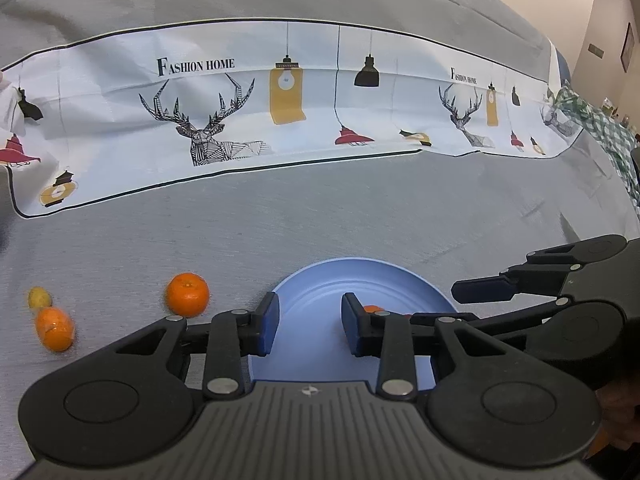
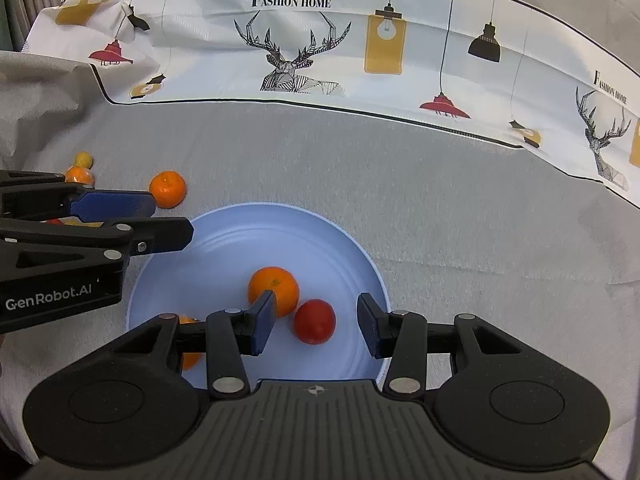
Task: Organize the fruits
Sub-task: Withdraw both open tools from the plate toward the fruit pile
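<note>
Here my right gripper (image 2: 316, 328) hangs over the smooth blue plate (image 2: 240, 240), fingers spread, nothing pinched; an orange (image 2: 276, 286) and a red fruit (image 2: 314, 321) lie between them. My left gripper (image 1: 308, 326) is spread too. At ten o'clock, a dimpled tangerine (image 2: 168, 189) on grey cloth. Beyond, "FASHION HOME" (image 2: 291, 1).

A home: cloth-covered table (image 1: 360, 208), framed picture (image 1: 626, 48) on wall

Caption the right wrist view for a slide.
Open right hand-held gripper over blue plate holding orange and red fruit.
</note>
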Motion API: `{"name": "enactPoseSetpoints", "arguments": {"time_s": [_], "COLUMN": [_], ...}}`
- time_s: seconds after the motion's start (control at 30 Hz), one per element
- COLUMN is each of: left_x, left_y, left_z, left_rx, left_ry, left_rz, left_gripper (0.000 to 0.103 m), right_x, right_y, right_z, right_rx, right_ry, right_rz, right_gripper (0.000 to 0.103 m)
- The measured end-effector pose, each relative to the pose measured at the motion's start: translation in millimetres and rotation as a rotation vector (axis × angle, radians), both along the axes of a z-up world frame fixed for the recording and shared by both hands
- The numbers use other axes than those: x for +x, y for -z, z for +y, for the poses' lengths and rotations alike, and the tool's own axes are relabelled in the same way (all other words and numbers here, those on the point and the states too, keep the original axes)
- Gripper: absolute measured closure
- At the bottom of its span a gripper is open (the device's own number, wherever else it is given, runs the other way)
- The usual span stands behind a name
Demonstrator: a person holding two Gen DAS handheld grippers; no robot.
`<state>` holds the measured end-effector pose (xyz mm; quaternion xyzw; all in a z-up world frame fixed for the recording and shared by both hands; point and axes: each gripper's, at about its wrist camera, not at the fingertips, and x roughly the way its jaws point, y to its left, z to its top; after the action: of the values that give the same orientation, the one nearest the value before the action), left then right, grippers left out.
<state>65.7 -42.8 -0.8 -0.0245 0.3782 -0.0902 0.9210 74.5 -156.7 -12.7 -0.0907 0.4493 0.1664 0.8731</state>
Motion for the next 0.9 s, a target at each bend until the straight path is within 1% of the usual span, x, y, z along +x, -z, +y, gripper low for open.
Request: {"name": "enactPoseSetpoints", "arguments": {"time_s": [0.9], "left_x": [-4.6], "left_y": [-5.8], "left_z": [22.8], "left_rx": [-0.01], "left_ry": [-0.033], "left_rz": [-0.01], "left_gripper": [0.066], "right_x": [-3.6], "right_y": [-3.7], "right_z": [35.3], "right_rx": [0.009], "right_ry": [-0.035], "right_rz": [-0.021], "right_gripper": [0.058]}}
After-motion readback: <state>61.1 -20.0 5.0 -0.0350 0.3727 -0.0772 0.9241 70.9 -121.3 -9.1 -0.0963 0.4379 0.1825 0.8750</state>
